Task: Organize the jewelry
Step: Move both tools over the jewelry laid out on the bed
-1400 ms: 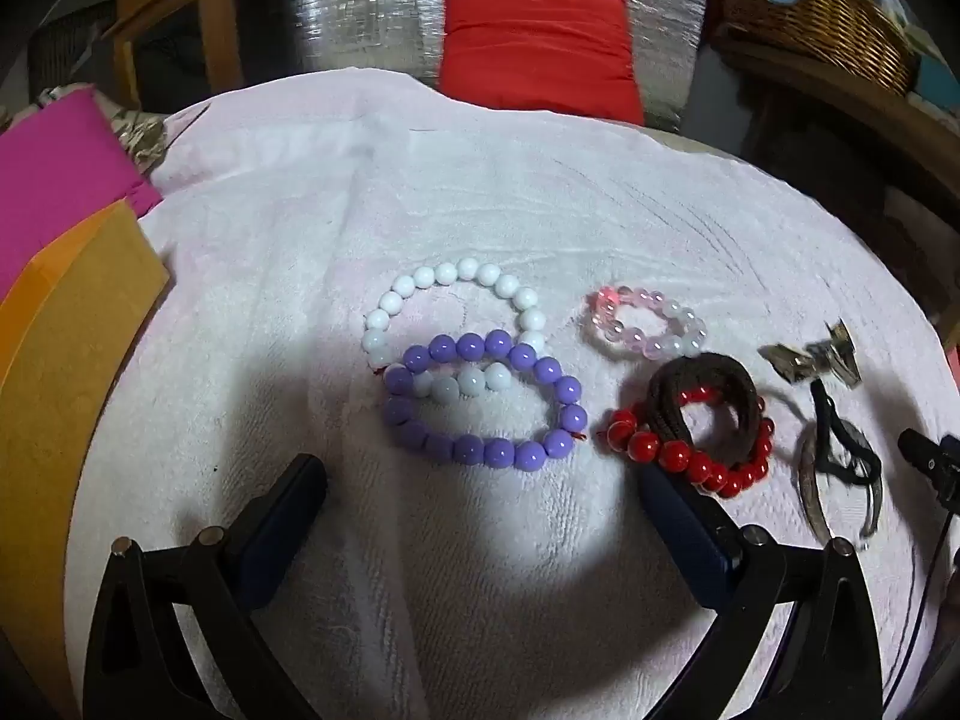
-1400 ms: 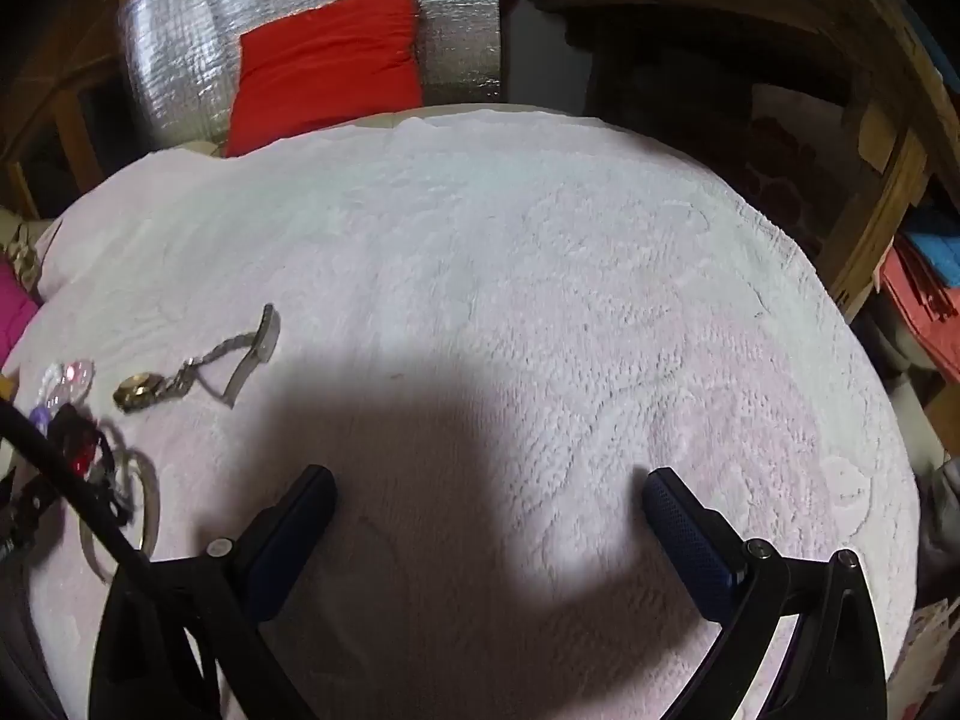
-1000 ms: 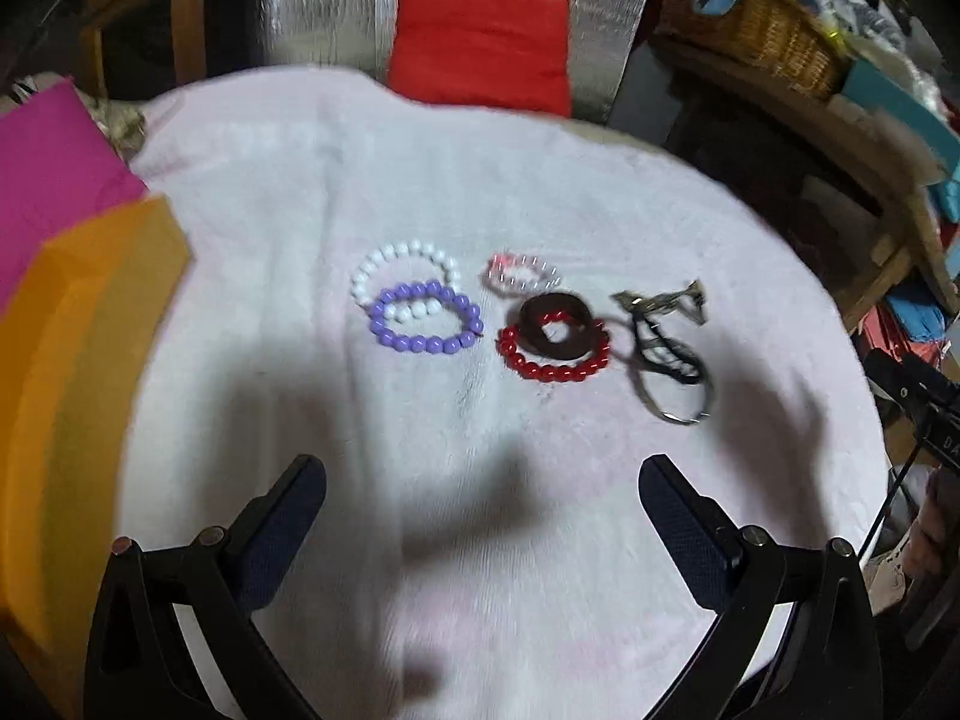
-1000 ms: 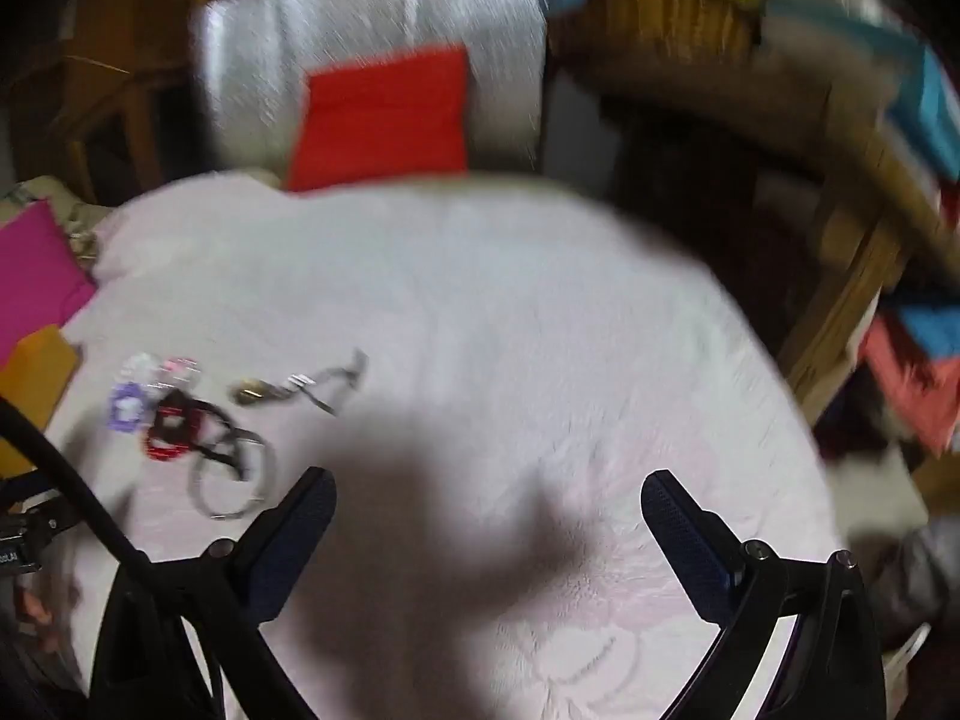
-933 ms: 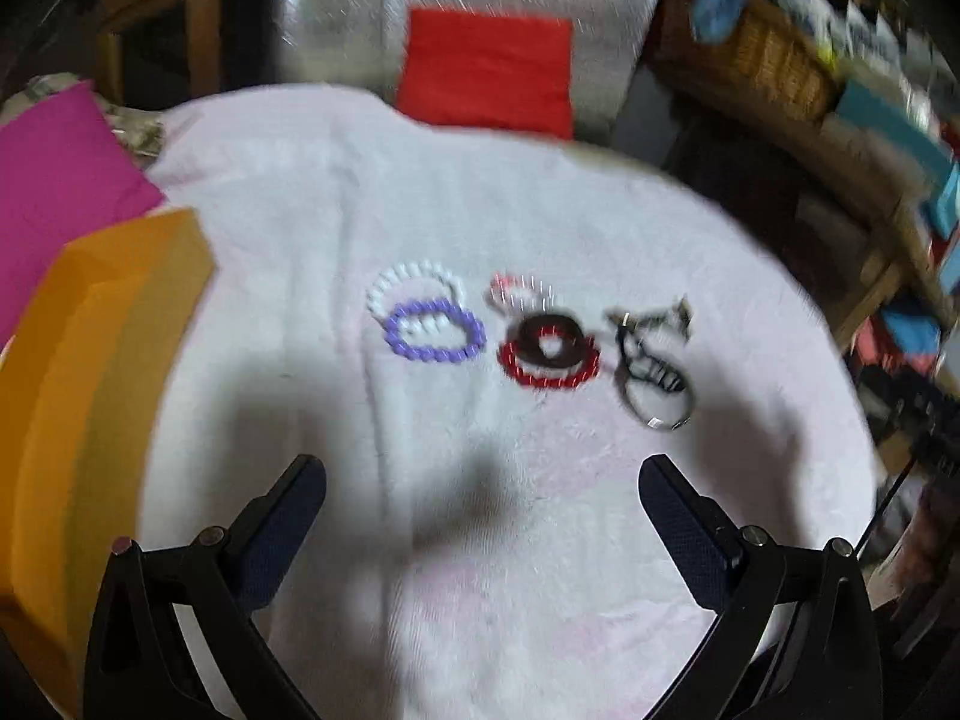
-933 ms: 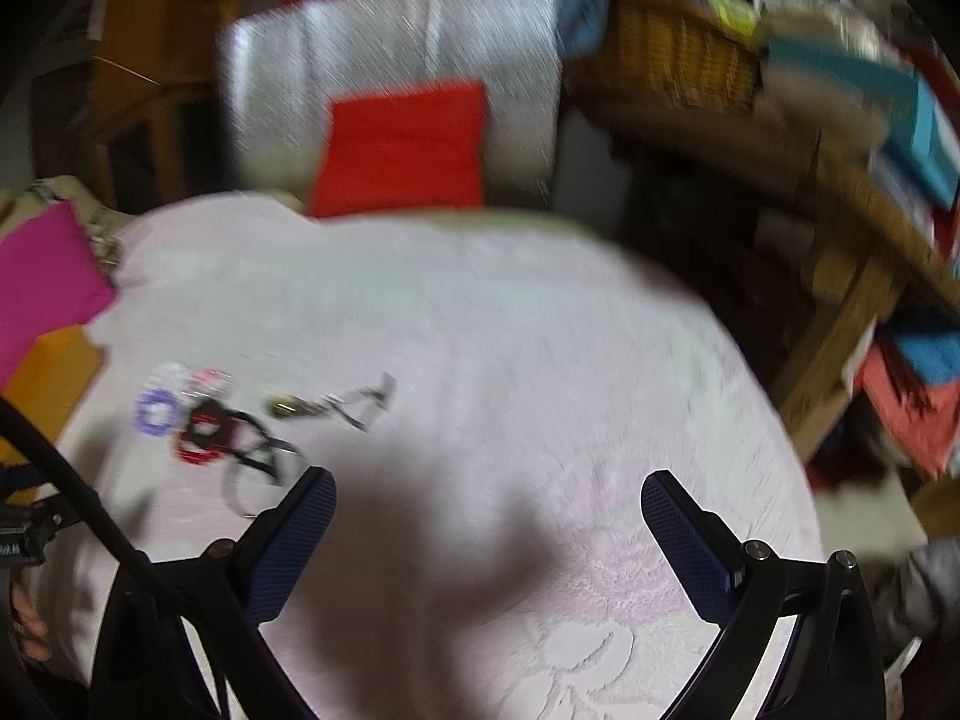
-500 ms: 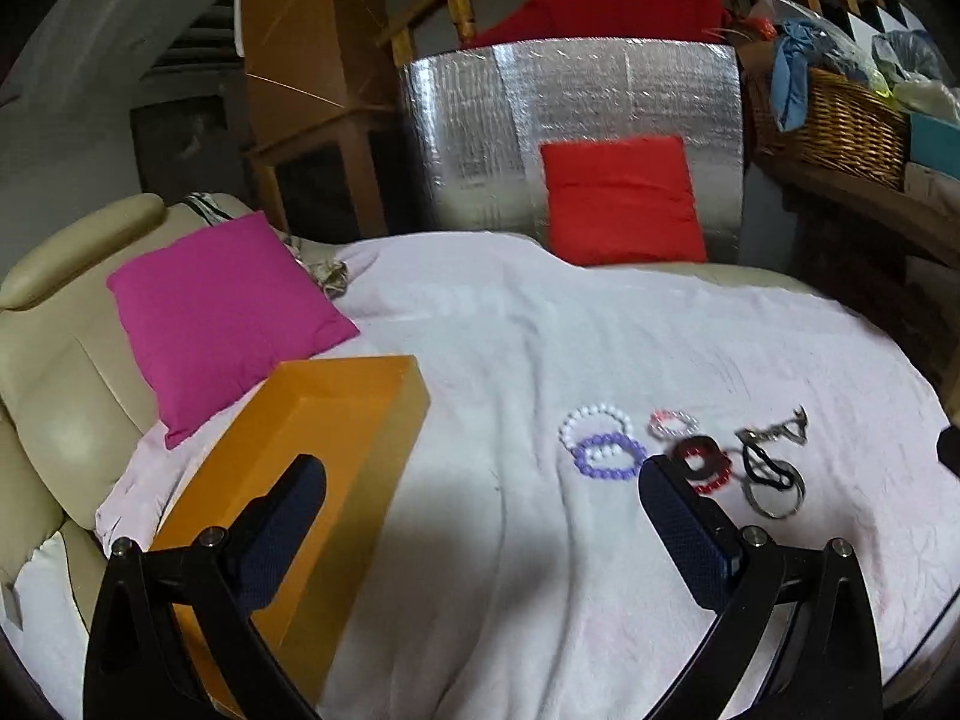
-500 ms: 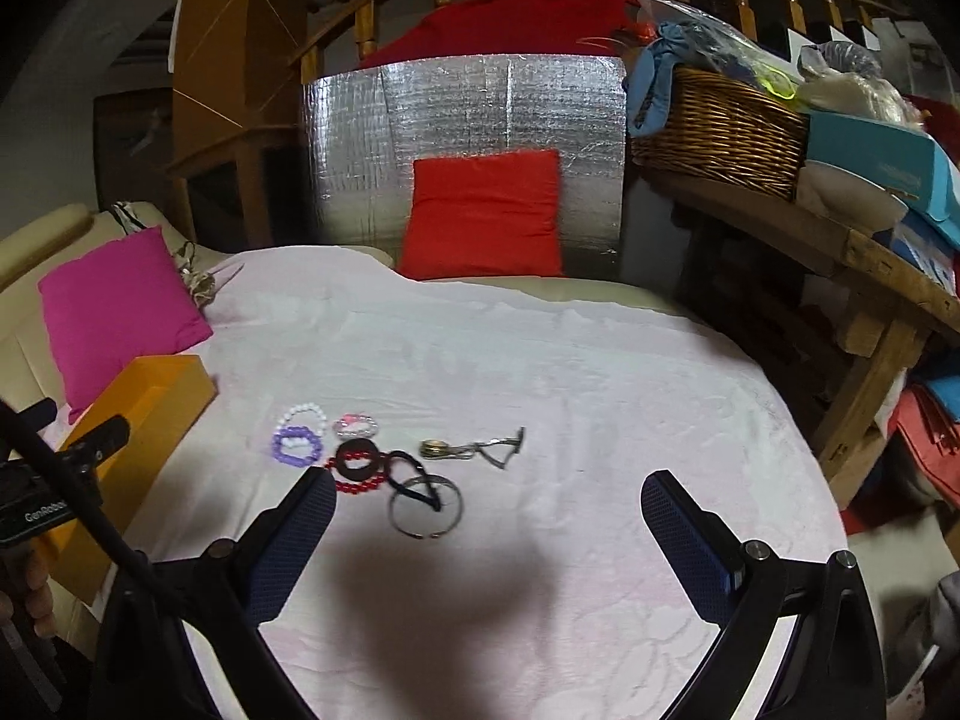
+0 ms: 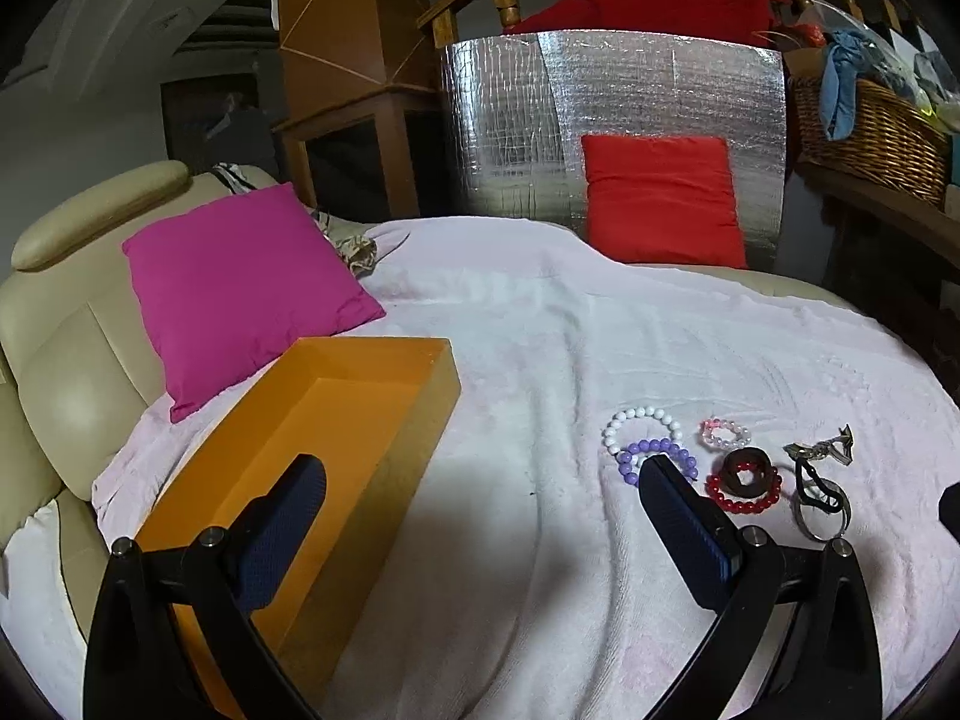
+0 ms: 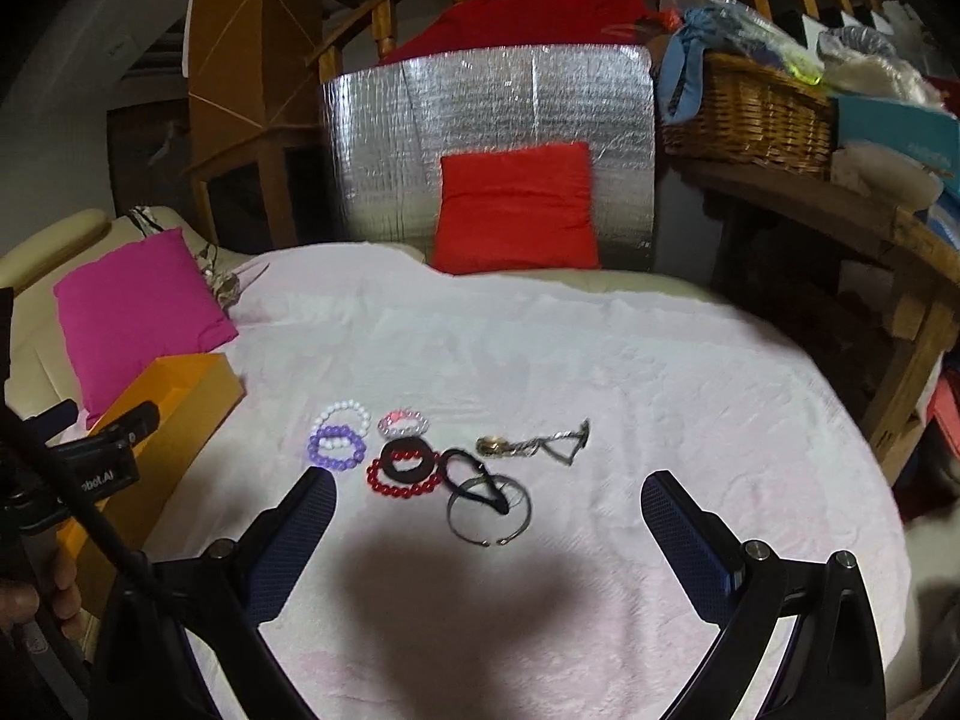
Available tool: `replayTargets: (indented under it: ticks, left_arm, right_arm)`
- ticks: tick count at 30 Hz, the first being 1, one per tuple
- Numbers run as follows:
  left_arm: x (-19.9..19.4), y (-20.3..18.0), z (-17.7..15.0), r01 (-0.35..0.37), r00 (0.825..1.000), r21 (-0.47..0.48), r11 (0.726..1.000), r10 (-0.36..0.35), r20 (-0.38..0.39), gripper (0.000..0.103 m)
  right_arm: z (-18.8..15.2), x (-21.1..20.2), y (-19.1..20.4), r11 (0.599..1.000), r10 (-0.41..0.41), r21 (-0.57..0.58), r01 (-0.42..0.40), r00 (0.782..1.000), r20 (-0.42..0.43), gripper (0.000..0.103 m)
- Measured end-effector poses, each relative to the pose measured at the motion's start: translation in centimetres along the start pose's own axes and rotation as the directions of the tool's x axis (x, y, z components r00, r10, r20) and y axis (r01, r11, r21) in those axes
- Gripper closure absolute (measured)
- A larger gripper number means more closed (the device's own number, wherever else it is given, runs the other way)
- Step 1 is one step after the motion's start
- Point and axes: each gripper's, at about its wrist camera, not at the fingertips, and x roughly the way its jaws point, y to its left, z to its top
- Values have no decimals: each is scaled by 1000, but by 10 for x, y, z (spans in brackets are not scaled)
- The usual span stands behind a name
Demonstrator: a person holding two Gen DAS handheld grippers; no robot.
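Pale pink blanket [image 10: 600, 360] covers the couch in front of you, and both your grippers hang above its near edge. Your left gripper [image 9: 480, 531] is spread wide with nothing between its fingers; your right gripper [image 10: 489, 531] is spread just as wide — also empty.

Beyond the right gripper's fingertips lies a thin metal bangle [image 10: 489, 510] with a black cord loop [image 10: 474, 474] lying partly across it. Just left of those sits a red bead bracelet [image 10: 403, 483] with a dark brown band [image 10: 407, 457] resting on top, and left again a purple bead bracelet [image 10: 336, 449] overlapping a white bead bracelet [image 10: 343, 411] behind it. A small pink bead bracelet [image 10: 403, 421] lies behind the red one; a gold-faced watch on a chain [image 10: 534, 443] lies to the right of it.

Along the blanket's left edge stands an open orange box [image 9: 312, 456] — well apart from the jewelry. Behind it a magenta cushion [image 9: 240, 288] leans on the couch arm, and at the far edge a red cushion [image 10: 516, 207] stands against a silver foil panel [image 10: 480, 108].
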Motion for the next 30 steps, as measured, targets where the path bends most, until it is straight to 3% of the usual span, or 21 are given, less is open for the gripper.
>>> replayTargets:
  ticks: [17,24,27,30]
  left_arm:
    - [18,-5,2,45,999,11,999,-44,-22,0]
    - [51,-9,6,76,995,34,996,-74,-70,0]
    - [74,-13,11,107,989,66,992,-100,-104,0]
    - [107,-20,12,143,976,80,986,-127,-177,0]
  right_arm:
    - [1,30,-2,999,37,9,-37,998,-51,0]
    - [4,45,-23,996,89,5,-89,991,-95,0]
    - [5,59,-36,988,154,11,-154,979,-136,4]
    - [3,79,-46,983,186,28,-184,962,-201,21]
